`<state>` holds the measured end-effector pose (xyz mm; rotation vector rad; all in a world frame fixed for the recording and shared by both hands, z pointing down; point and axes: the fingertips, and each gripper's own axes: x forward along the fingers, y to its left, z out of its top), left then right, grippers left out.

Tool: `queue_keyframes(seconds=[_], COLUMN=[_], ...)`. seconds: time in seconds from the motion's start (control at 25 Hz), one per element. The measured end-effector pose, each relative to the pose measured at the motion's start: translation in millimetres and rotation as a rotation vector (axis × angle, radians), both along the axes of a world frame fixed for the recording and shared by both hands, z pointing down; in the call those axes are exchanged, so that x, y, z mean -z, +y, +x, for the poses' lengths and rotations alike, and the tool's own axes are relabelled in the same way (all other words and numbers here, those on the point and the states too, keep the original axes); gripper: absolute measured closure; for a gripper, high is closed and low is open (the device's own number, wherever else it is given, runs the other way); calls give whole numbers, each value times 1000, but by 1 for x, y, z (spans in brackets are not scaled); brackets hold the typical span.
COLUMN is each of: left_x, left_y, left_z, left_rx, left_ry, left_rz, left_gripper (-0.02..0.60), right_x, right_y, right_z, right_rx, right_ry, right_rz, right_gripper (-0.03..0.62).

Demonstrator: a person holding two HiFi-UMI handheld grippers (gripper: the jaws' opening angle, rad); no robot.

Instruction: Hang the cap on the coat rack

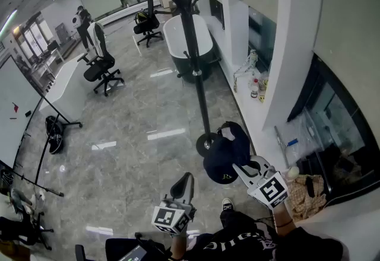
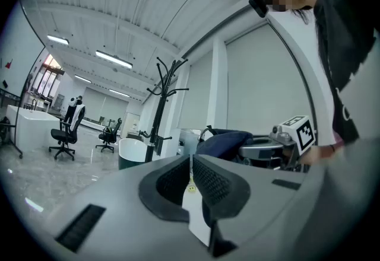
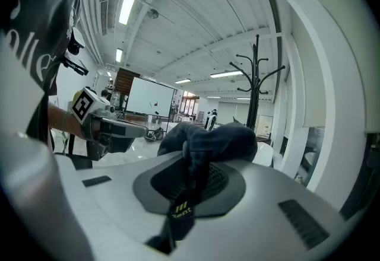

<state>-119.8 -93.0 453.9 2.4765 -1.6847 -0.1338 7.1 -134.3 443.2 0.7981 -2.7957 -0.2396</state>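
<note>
The dark navy cap (image 1: 224, 154) hangs from my right gripper (image 1: 240, 169), which is shut on a fold of its fabric; the cap fills the jaws in the right gripper view (image 3: 209, 139). The black coat rack (image 1: 191, 46) stands just beyond it, its round base (image 1: 206, 143) on the floor beside the cap. Its hooks (image 3: 255, 73) rise ahead and slightly right of my right gripper (image 3: 193, 180). To the left, my left gripper (image 1: 186, 182) is shut with nothing held, its pads together (image 2: 191, 174). From there the cap (image 2: 222, 139) shows to the right.
A white tub (image 1: 187, 40) stands behind the rack. Office chairs (image 1: 101, 69) and a whiteboard (image 1: 13, 113) on a stand occupy the left floor. A white ledge (image 1: 254, 105) with bottles runs along the right wall. A person (image 1: 82, 21) stands far off.
</note>
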Motion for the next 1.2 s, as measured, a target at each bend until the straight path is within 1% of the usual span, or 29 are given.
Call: queue_keyframes(seconds=[0.08, 0.12, 0.2, 0.32, 0.52, 0.64, 0.72, 0.92, 1.08, 1.2], left_x=[-6, -7, -5, -3, -10, -10, -8, 0, 6, 7], left_y=[-28, -42, -70, -109, -154, -175, -189, -234, -255, -273], left_z=[-4, -4, -3, 0, 2, -4, -9, -25, -41, -57], left_rx=[12, 13, 4, 2, -4, -14, -31, -89, -152, -188], left_ry=[16, 17, 1, -16, -29, -33, -36, -40, -53, -53], left_rz=[35, 40, 34, 50, 38, 31, 29, 36, 30, 41], left_gripper=[577, 578, 577, 577, 578, 577, 577, 577, 577, 578], right_x=[2, 4, 9, 19, 36, 59, 80, 124, 155, 180], right_y=[-27, -41, -70, -110, -167, -194, -210, -253, -270, -282], right_z=[1, 1, 0, -3, -10, -19, -26, -45, -60, -72], right_rx=[10, 14, 22, 41, 65, 74, 75, 52, 20, -3], right_ry=[29, 31, 20, 26, -1, -8, 5, -7, -2, -26], right_rz=[4, 7, 19, 46, 106, 152, 188, 270, 346, 396], right_gripper=[557, 557, 557, 557, 557, 557, 557, 557, 557, 557])
